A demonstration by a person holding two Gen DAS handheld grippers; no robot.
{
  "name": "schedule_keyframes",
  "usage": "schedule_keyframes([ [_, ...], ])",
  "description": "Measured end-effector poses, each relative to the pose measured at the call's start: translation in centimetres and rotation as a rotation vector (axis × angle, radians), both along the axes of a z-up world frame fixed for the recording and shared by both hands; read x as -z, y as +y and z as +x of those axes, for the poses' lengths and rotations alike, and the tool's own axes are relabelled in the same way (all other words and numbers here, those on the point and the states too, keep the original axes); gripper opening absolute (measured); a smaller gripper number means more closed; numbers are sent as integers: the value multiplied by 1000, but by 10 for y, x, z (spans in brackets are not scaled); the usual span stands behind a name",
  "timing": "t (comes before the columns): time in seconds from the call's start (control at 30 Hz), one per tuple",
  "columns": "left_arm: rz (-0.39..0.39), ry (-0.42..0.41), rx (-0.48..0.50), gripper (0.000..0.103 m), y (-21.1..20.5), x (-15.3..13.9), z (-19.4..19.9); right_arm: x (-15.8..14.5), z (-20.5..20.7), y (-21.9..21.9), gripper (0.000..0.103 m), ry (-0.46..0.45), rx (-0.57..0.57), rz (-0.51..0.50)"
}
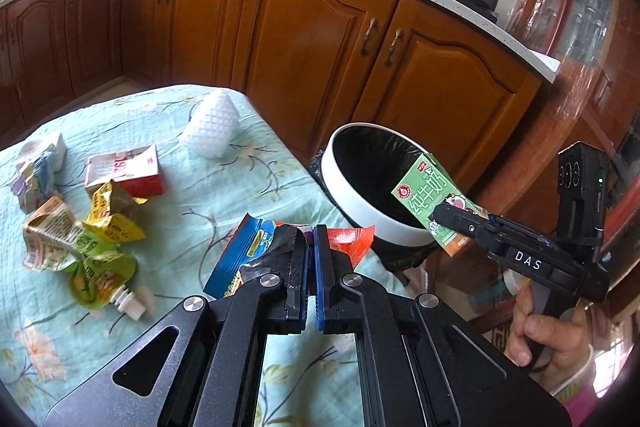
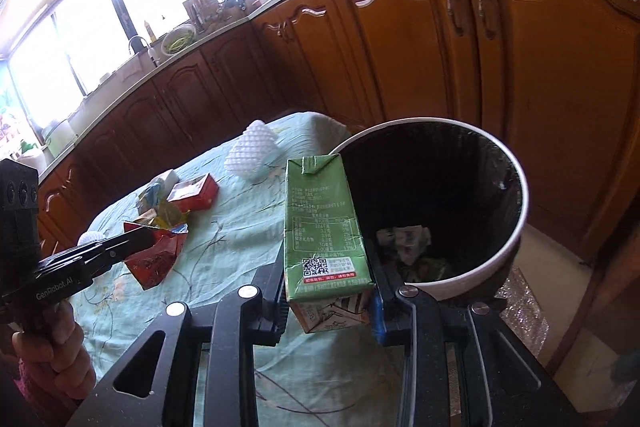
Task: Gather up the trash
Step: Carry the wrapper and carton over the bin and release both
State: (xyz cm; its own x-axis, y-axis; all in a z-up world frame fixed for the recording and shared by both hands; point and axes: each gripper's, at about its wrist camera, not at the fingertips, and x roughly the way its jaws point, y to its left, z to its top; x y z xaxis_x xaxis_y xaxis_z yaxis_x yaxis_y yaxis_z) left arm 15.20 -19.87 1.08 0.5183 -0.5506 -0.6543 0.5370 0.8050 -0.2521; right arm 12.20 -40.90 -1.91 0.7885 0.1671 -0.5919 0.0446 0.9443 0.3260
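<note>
Nearest the right wrist camera, the right gripper [image 2: 328,291] has its jaws closed on the lower end of a green milk carton [image 2: 324,231]. That carton is a slim rectangular box with a folded top seam, a printed nutrition table, a QR code and a red strip near its base; its other face, seen from the left wrist view [image 1: 430,201], carries large white characters and a small cartoon cow. It hangs at the near rim of the trash bin [image 2: 516,227], a round white bin lined with a black bag, with crumpled scraps lying at the bottom.

Beside it, the left gripper [image 1: 311,247] has its jaws nearly together, pinching a crumpled wrapper [image 1: 248,251] with blue, silver and red-orange sides, held above the surface [image 1: 192,195], which is covered by a pale green floral cloth. Further left on the cloth lie a green and yellow spouted pouch [image 1: 92,259], a red and white carton [image 1: 124,171] and a white foam net [image 1: 212,123].
</note>
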Motion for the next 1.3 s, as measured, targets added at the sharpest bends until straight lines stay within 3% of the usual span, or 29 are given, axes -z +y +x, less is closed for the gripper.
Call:
schedule_keyframes([
  [0.27, 22, -5, 67, 2, -50, -4, 15, -2, 5, -37, 32, 6, 70, -12],
  [0.77, 62, 12, 157, 2, -123, -3, 46, 7, 37, -75, 32, 56, 98, -21],
  [1.13, 102, 58, 179, 2, -146, 18, 63, 17, 47, -88, 32, 93, 103, -12],
  [1.23, 106, 77, 177, 12, -148, 21, 67, 18, 50, -91, 35, 97, 99, 5],
  [1.3, 101, 83, 169, 32, -148, 20, 68, 20, 51, -94, 39, 95, 99, 27],
])
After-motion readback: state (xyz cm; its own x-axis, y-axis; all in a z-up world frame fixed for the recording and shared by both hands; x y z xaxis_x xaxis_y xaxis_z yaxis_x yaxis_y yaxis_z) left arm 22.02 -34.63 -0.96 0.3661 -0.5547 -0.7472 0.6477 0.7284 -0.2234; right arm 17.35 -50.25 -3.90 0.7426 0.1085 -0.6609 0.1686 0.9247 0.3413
